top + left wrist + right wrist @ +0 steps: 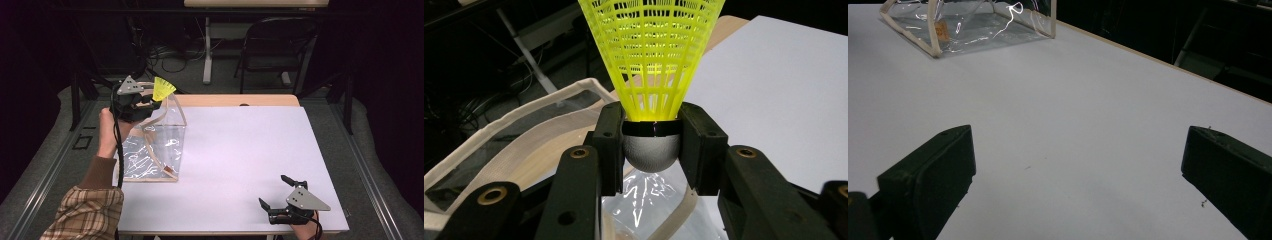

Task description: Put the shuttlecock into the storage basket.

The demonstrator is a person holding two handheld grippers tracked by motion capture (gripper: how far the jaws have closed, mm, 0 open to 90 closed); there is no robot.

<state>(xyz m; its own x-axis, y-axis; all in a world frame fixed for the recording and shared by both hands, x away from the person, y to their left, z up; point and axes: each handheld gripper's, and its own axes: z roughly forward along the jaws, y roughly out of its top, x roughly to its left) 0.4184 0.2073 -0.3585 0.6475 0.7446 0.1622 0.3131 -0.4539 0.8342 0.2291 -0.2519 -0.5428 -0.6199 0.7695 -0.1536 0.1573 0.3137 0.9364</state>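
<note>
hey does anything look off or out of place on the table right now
Nothing looks spilled or broken. The clear bag slumps open at the table's left edge, partly overhanging. The left gripper holds the yellow shuttlecock by its cork above the bag. The right gripper rests open and empty.

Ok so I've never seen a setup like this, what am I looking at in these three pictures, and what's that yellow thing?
A person sits at a white table holding a hand-operated gripping tool in each hand. One picture looks down from above; the other two come from cameras riding on each tool. The left tool is clamped on the rounded cork of a yellow plastic shuttlecock, held above a clear plastic bag with cloth edging that stands on the table. The right tool rests near the table's front edge, jaws wide apart, holding nothing.
</note>
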